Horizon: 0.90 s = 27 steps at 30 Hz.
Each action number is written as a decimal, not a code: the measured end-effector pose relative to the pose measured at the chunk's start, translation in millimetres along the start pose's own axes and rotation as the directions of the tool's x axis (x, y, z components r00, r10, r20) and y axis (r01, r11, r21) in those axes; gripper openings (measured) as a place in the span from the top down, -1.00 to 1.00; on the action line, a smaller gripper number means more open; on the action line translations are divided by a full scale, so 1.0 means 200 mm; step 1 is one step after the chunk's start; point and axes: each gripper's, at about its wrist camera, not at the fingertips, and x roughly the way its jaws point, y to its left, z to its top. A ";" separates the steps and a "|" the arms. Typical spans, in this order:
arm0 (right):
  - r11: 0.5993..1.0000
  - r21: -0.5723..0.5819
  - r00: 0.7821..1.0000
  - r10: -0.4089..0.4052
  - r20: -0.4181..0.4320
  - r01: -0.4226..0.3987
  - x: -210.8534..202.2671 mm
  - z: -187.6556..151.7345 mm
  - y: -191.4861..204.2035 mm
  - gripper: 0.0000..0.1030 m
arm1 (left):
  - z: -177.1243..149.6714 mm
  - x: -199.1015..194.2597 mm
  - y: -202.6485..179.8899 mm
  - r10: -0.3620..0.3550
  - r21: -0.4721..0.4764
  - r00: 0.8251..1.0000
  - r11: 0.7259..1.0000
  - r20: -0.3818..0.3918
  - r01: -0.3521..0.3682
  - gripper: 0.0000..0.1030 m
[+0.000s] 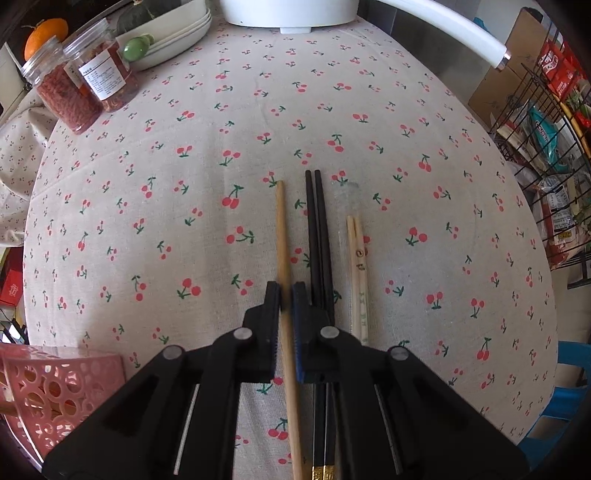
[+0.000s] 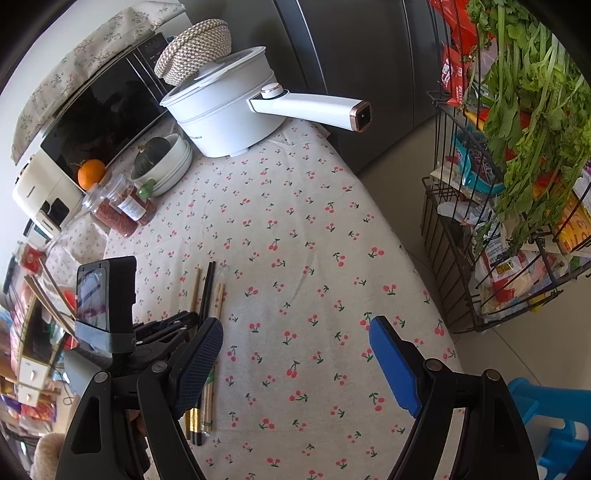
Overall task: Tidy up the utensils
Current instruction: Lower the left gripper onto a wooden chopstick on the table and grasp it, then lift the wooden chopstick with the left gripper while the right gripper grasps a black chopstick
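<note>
Left wrist view: the left gripper (image 1: pixel 286 295) is lowered over the cherry-print tablecloth (image 1: pixel 184 177), its jaws drawn in close on either side of a single light-brown wooden chopstick (image 1: pixel 282 236). The pads appear to touch or nearly touch the shaft; firm contact cannot be confirmed. The chopstick lies lengthwise along the gripper axis, its far tip pointing toward the white electric pot (image 1: pixel 288 14). Just beside it on the right lies a pair of black chopsticks with gold ends (image 1: pixel 317 229), then a pair of pale bamboo chopsticks with printed markings (image 1: pixel 357 266). A pink perforated plastic basket (image 1: pixel 55 387) sits at the lower left, a probable destination.

Handling: the wooden chopstick is judged light, rigid and thin, with a smooth round shaft that may roll or pivot between the pads. Grip near mid-length to limit swing. The right finger stands just beside the black pair, so disturbing them on the lift is a risk.

Right wrist view: the right gripper (image 2: pixel 295 354) hovers above the cloth with jaws spread wide and nothing between them, well to the right of the chopsticks. It is tilted down toward the table, clear of the left tool.
</note>
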 end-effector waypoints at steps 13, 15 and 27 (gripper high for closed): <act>1.000 0.017 1.000 -0.004 -0.012 0.004 0.00 -0.01 -0.01 -0.61 | -0.09 -0.16 0.09 -0.106 -0.021 0.989 0.994 0.099 0.109 0.86; 1.000 0.011 1.000 -0.001 -0.015 0.002 0.00 -0.01 0.01 -0.61 | -0.14 -0.25 0.09 -0.121 0.013 0.983 0.993 0.140 0.120 0.86; 0.999 -0.031 1.000 -0.011 -0.019 0.011 0.01 -0.05 0.11 -0.61 | -0.39 -0.72 0.19 -0.203 0.098 0.919 0.979 0.337 0.180 0.86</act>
